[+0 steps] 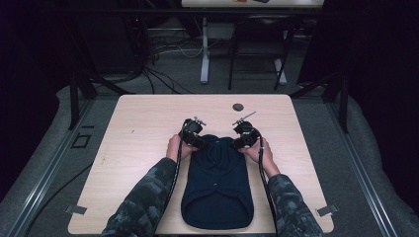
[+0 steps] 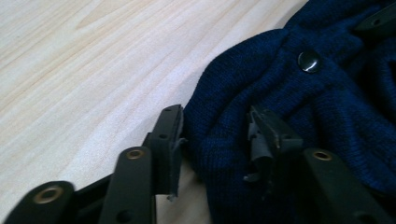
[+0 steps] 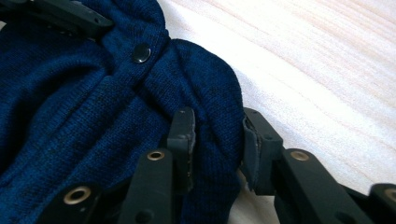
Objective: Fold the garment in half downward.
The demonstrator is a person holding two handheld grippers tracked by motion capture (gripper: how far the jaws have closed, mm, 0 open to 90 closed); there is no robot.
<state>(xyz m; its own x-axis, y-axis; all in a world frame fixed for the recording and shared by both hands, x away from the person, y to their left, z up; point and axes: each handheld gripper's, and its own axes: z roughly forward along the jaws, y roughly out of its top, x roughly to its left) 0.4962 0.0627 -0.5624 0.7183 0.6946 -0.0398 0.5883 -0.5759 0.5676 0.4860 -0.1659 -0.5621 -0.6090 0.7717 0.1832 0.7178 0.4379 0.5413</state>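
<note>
Left gripper clamped on knit fold, lower centre; right gripper likewise. Near hem cut off at bottom edge; snap upper right.

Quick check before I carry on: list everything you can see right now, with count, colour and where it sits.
knitted garment: one, dark blue, flat on the near middle of the table, far end between the two grippers.
snap button: one, dark and shiny, on the garment's far end.
table: one, pale wood top, centre of the high view.
round disc: one, dark, on the table near its far edge.
tangled cables: several, dark and pale, on the floor beyond the table.
left gripper: one, black, jaws pinching the garment's left far edge.
right gripper: one, black, jaws pinching the garment's right far edge.
sleeves: two, camouflage grey, coming in from the bottom of the high view.
</note>
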